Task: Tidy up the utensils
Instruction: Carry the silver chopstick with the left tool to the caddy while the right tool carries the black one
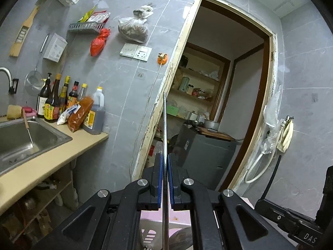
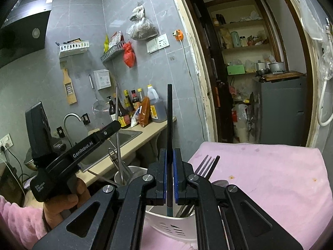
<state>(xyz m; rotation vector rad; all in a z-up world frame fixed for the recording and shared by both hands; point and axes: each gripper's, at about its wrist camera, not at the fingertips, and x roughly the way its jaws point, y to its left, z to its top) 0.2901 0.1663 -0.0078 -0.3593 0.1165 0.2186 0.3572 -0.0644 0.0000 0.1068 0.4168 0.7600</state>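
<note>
My left gripper is shut on a thin metal utensil handle that stands upright between its blue pads, over a white holder. In the right wrist view the left gripper holds that metal utensil, whose lower end reaches into a round metal cup. My right gripper is shut on a dark flat utensil, upright, its lower end inside a white slotted utensil holder. A fork stands in that holder, tines up.
The holder sits on a pink towel. A counter with a steel sink and several sauce bottles lies to the left. A doorway to a pantry is ahead. Racks and bags hang on the tiled wall.
</note>
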